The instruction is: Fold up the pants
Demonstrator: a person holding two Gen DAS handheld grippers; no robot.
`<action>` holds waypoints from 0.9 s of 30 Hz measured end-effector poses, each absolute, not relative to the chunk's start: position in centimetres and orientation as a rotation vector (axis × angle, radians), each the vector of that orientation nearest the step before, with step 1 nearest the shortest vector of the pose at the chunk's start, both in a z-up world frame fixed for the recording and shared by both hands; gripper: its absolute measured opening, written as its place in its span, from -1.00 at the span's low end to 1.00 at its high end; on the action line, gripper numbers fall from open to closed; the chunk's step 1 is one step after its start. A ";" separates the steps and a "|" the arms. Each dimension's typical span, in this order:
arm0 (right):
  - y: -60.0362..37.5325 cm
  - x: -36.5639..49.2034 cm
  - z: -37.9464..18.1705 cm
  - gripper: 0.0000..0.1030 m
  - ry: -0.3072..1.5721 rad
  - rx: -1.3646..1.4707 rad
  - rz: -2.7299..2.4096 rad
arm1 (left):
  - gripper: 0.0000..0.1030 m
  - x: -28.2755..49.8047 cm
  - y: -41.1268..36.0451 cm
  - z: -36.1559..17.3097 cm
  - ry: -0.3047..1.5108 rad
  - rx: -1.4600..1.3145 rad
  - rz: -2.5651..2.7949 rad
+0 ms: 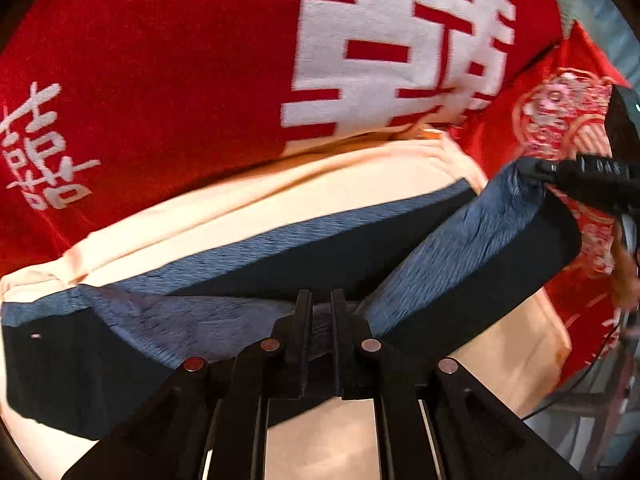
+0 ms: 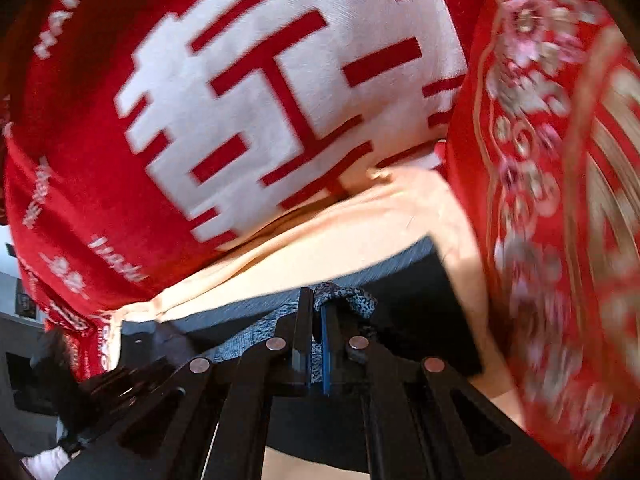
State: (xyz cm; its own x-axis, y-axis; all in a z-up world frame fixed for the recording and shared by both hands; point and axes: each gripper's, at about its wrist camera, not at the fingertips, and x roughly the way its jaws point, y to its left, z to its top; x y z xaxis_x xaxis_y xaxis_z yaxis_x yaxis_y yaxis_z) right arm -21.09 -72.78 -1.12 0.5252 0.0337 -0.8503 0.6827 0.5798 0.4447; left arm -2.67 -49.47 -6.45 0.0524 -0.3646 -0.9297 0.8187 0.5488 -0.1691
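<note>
The dark pants [image 1: 460, 248] with a blue-grey band lie on a cream sheet [image 1: 320, 188]. My left gripper [image 1: 321, 300] is shut on a fold of the blue-grey fabric, lifted off the sheet. The right gripper [image 1: 524, 166] comes in from the right edge of the left wrist view. It pinches another part of the same band, which hangs stretched between the two grippers. In the right wrist view the right gripper [image 2: 317, 300] is shut on speckled blue-grey cloth of the pants [image 2: 420, 292], with the dark leg fabric spreading below over the cream sheet [image 2: 340, 240].
A red blanket with large white characters [image 1: 180, 60] [image 2: 100, 160] covers the far side. A red embroidered cloth [image 1: 560, 120] [image 2: 540, 160] lies to the right. A person's hand [image 1: 624, 272] shows blurred at the right edge.
</note>
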 end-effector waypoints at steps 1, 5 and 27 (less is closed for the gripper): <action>-73.7 -20.5 -1.7 -0.94 0.971 0.873 -0.463 | -0.80 -2.3 -49.4 -6.7 1.209 0.469 -0.928; -76.1 -18.6 -4.2 -0.94 1.047 0.803 -0.488 | 0.40 -1.2 -49.1 -8.3 1.229 0.461 -0.836; -69.7 -27.2 -7.6 -0.19 1.084 1.093 -0.512 | 0.55 1.3 -46.3 -16.5 1.363 0.561 -0.512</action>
